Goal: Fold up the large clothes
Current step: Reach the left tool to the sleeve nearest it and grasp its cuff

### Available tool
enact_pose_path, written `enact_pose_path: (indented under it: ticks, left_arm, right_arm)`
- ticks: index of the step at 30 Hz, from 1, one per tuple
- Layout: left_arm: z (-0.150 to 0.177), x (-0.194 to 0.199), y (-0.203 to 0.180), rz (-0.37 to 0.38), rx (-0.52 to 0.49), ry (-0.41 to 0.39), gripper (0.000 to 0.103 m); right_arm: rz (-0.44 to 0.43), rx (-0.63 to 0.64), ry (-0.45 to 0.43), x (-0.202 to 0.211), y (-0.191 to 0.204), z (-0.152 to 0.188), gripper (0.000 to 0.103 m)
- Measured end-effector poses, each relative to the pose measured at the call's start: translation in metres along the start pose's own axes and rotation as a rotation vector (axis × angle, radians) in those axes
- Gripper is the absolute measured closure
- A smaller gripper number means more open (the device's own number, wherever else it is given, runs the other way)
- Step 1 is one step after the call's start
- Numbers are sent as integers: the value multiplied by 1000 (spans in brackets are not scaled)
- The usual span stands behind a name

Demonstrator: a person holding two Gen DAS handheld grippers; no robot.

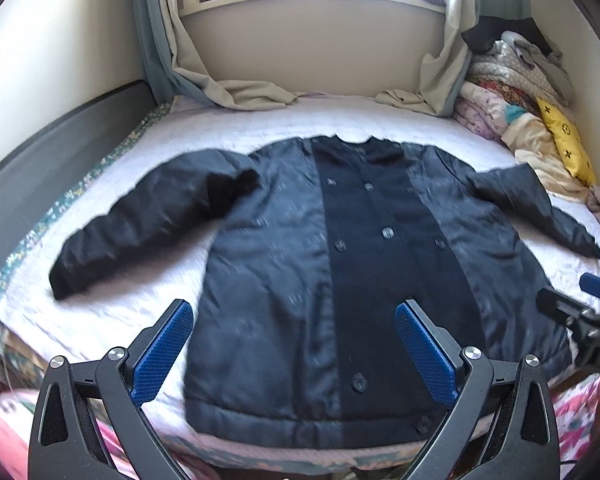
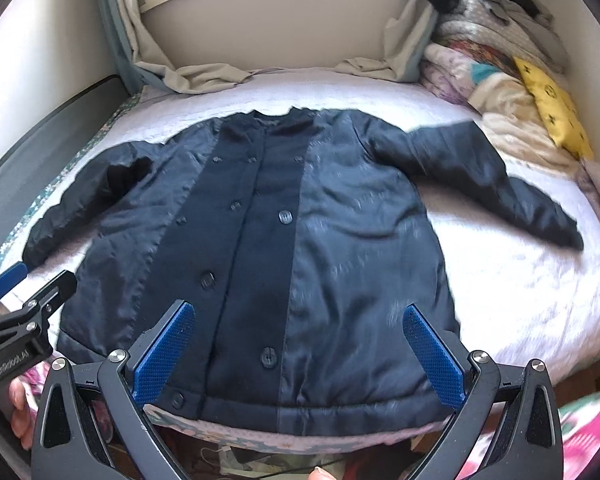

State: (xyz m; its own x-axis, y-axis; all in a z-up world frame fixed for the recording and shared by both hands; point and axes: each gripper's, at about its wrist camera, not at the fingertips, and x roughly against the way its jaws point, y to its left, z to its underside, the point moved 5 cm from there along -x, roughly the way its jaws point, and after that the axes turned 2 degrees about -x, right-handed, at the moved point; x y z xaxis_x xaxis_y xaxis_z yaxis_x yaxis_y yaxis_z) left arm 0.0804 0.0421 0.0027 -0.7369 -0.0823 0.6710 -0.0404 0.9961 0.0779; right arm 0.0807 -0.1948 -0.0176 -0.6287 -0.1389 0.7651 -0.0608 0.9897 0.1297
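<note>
A dark navy buttoned coat [image 1: 340, 264] lies flat and face up on the bed, both sleeves spread out to the sides; it also shows in the right wrist view [image 2: 300, 240]. My left gripper [image 1: 294, 312] is open and empty, hovering above the coat's hem at its left half. My right gripper [image 2: 298, 316] is open and empty above the hem at the right half. The right gripper also shows at the right edge of the left wrist view [image 1: 580, 304], and the left gripper at the left edge of the right wrist view [image 2: 24, 296].
The bed has a white quilted cover [image 1: 140, 300]. A pile of folded bedding and a yellow pillow [image 1: 568, 140] sits at the far right. Curtains [image 1: 236, 92] drape onto the bed's far end under a window. A dark bed frame [image 1: 60, 152] runs along the left.
</note>
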Motion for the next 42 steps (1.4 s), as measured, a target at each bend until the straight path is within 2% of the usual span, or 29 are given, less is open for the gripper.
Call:
enact_pose_path:
  ticks: [3,9,13,17,19,21,23,26,28,34,37,42]
  left_arm:
    - [-30,-1,14,13,19,-5,1]
    - [-93,-19,42,-33,32,-32,1]
    - [-131,-45,60,-46,76,-32,1]
    - [-151,-83,73,-33,118,15,1]
    - [-152,-99,81,-39,134,21,1]
    - [-146,-113,87,-59,142,22,1]
    - [-136,-132,93,-80,149,64,1]
    - [-130,-153,98,-30,193,137,1]
    - [-131,-159,102,2,226,144,1]
    - [-121,-169,117,0,288,194,1]
    - [-113,-175,141,46,384,223,1]
    - [-99,-169,192,122,597,207,1]
  right_arm:
    - [-24,18,-4,3,1,-35,0]
    - [36,89,-107,-7,10,-108,0]
    - [19,122,-152,-23,17,-145,0]
    - [39,164,-206,-44,18,-167,0]
    - [24,163,-203,-58,13,-168,0]
    - [-25,165,-144,-77,9,-163,0]
    - [-23,153,-101,-91,3,-159,0]
    - [-26,127,-77,-108,0,-164,0]
    - [-16,116,-78,-115,-2,-166,0]
    - [-57,62,-16,-142,-2,-166,0]
    - [-57,70,13,-152,2,-162,0]
    - [-69,92,24,-154,11,-155,0]
